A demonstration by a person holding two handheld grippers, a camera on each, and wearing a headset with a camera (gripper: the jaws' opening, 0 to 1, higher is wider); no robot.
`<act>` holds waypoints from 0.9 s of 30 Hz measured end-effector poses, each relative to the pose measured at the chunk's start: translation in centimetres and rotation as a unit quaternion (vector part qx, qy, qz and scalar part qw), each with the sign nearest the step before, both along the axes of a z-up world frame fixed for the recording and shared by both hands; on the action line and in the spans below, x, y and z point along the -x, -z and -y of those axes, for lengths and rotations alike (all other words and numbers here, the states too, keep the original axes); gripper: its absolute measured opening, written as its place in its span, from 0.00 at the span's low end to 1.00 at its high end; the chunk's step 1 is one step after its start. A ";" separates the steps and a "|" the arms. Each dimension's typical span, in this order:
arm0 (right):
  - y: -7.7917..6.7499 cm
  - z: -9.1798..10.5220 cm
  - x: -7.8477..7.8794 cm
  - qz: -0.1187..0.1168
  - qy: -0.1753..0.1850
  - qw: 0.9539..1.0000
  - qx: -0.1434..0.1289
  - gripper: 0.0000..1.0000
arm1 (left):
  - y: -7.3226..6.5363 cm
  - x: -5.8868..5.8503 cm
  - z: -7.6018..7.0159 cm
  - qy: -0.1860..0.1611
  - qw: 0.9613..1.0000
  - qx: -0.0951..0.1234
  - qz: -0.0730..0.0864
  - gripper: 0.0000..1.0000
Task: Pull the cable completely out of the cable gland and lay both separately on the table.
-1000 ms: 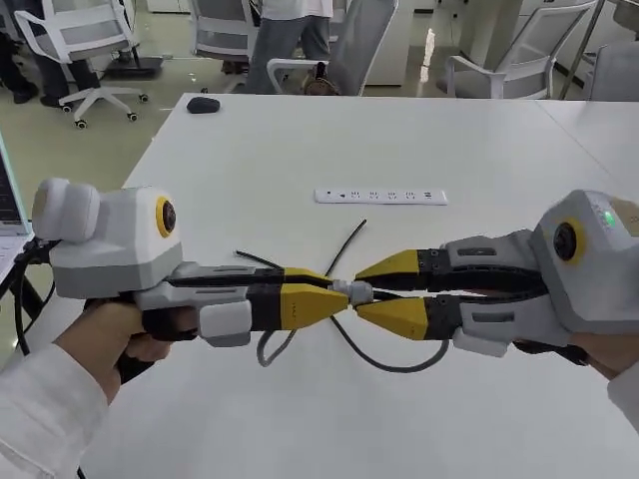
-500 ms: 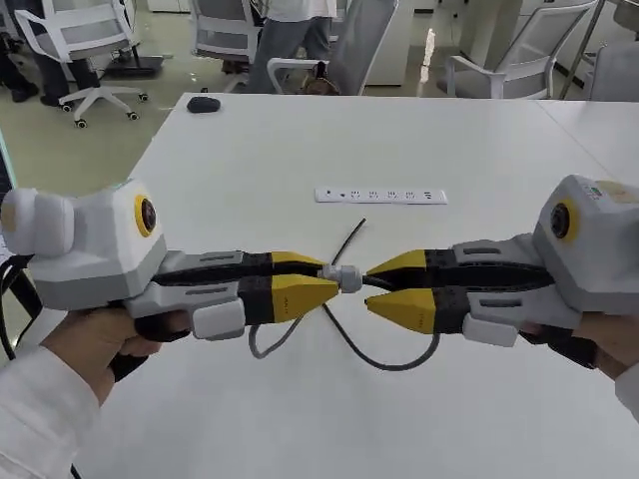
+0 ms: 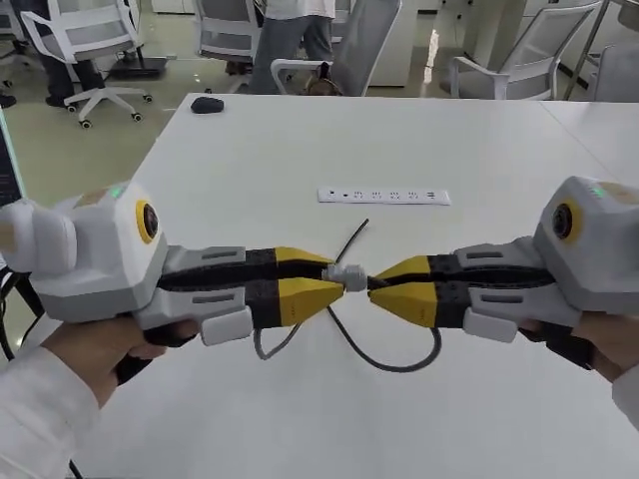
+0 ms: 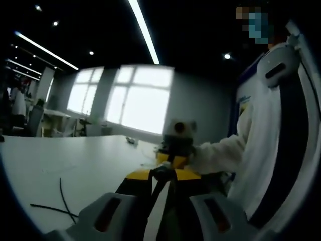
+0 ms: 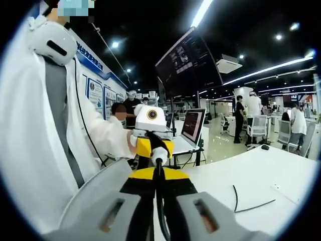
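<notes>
**Gland held between both grippers**

The cable gland (image 3: 350,276) sits above the worktop (image 3: 300,150), clamped by your left gripper (image 3: 337,276) from 9 o'clock. Your right gripper (image 3: 375,283), at 3 o'clock, is closed on the black cable (image 3: 399,366), which loops toward 5 o'clock. A power strip (image 3: 384,197) lies at 12 o'clock.

Beyond the white table (image 3: 300,140), white chairs (image 3: 78,38) stand at eleven o'clock. Bright windows (image 4: 135,98), perhaps frosted, glow under a ceiling strip light (image 4: 143,30).
</notes>
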State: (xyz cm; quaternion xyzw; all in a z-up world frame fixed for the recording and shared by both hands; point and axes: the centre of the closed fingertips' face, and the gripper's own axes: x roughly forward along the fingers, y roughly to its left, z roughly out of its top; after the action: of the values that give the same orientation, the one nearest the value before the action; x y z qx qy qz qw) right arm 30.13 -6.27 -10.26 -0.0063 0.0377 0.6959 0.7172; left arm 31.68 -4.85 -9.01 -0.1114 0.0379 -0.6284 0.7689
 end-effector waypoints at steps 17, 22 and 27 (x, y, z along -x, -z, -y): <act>-0.3 0.5 0.7 0.004 -0.005 1.000 -0.010 0.02 | 0.1 1.0 2.2 0.040 0.999 0.021 -0.014 0.17; -0.3 0.5 0.6 0.000 -0.004 1.000 -0.016 0.02 | 0.1 1.0 2.1 0.043 0.998 0.018 -0.029 0.16; 0.0 0.2 0.2 0.004 -0.001 1.000 -0.010 0.02 | 0.2 0.6 1.8 0.041 0.998 0.011 -0.045 0.16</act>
State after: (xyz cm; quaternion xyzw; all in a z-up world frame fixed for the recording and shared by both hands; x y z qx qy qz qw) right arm 29.93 -6.48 -10.22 -0.0018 0.0282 0.6967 0.7168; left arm 31.04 -6.69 -9.19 -0.1460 0.0699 -0.6539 0.7391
